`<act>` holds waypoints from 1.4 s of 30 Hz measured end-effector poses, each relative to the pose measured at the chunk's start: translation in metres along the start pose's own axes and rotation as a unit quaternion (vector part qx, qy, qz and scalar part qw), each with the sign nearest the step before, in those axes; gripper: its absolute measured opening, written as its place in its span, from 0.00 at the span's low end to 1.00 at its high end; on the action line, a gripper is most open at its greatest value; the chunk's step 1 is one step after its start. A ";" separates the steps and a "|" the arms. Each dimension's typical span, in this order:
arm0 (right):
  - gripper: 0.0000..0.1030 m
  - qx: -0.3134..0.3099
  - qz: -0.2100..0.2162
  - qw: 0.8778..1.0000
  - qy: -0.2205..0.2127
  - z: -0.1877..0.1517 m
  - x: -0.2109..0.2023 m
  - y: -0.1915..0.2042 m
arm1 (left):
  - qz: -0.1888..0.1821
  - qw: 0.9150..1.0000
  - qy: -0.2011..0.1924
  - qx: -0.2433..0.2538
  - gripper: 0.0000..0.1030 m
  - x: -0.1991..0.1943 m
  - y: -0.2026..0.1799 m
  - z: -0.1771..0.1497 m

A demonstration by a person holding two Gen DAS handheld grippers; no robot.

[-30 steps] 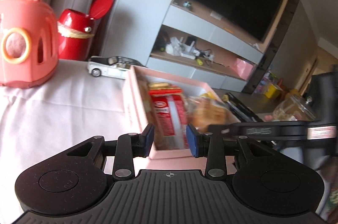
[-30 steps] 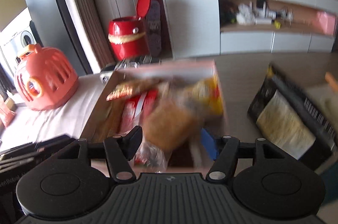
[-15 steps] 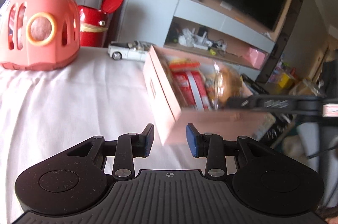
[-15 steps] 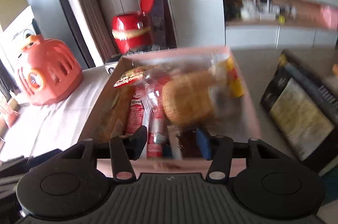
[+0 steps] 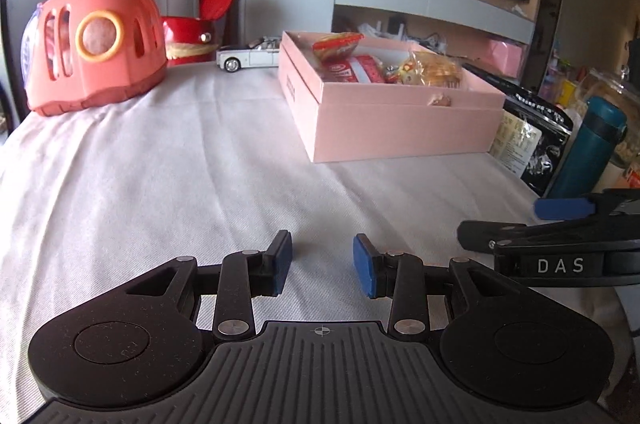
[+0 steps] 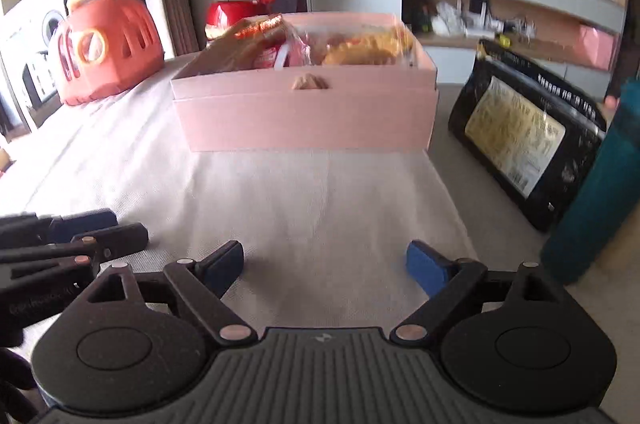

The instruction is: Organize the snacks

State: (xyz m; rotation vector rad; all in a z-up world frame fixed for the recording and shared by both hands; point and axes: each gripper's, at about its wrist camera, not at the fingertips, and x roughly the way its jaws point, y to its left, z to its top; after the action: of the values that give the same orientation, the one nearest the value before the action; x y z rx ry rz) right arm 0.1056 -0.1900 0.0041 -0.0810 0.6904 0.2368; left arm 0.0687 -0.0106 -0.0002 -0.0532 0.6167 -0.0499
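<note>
A pink box (image 5: 400, 122) full of snack packets stands on the white tablecloth; it also shows in the right wrist view (image 6: 304, 116). Red packets (image 5: 352, 66) and a wrapped bun (image 5: 436, 70) lie inside it. My left gripper (image 5: 322, 266) is open and empty, low over the cloth, well short of the box. My right gripper (image 6: 325, 264) is open wide and empty, also back from the box. The right gripper shows at the right edge of the left wrist view (image 5: 560, 224), and the left gripper at the left edge of the right wrist view (image 6: 96, 228).
A coral toy carrier (image 5: 94, 42), a red bin (image 5: 188, 38) and a white toy car (image 5: 248, 56) stand at the back. A black packet (image 6: 524, 140) and a teal bottle (image 6: 592, 192) stand to the right of the box. Shelves and a TV lie behind.
Both grippers have pulled back from the box, which now rests on the cloth. The right gripper has opened wider and left the bun packet in the box.
</note>
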 end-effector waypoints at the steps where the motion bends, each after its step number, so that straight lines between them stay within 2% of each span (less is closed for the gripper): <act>1: 0.89 -0.004 -0.011 1.000 0.001 0.000 0.001 0.002 | 0.006 1.000 0.000 0.006 0.38 0.001 -0.003 0.000; 6: 0.96 0.016 -0.014 1.000 0.012 -0.005 0.005 -0.002 | 0.034 0.998 0.001 0.043 0.39 0.005 -0.015 0.002; 10: 1.00 0.013 -0.025 0.999 0.015 -0.005 0.009 -0.001 | 0.034 0.999 0.002 0.030 0.39 0.006 -0.014 0.003; 42: 1.00 0.018 -0.027 0.999 0.016 -0.005 0.011 0.000 | 0.029 0.999 0.002 0.021 0.39 0.005 -0.011 0.003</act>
State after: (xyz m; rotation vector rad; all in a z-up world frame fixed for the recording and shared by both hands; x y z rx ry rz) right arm 0.1108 -0.1891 -0.0064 -0.0695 0.7227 0.1723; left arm 0.0742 -0.0218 -0.0003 0.0046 0.6203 -0.0065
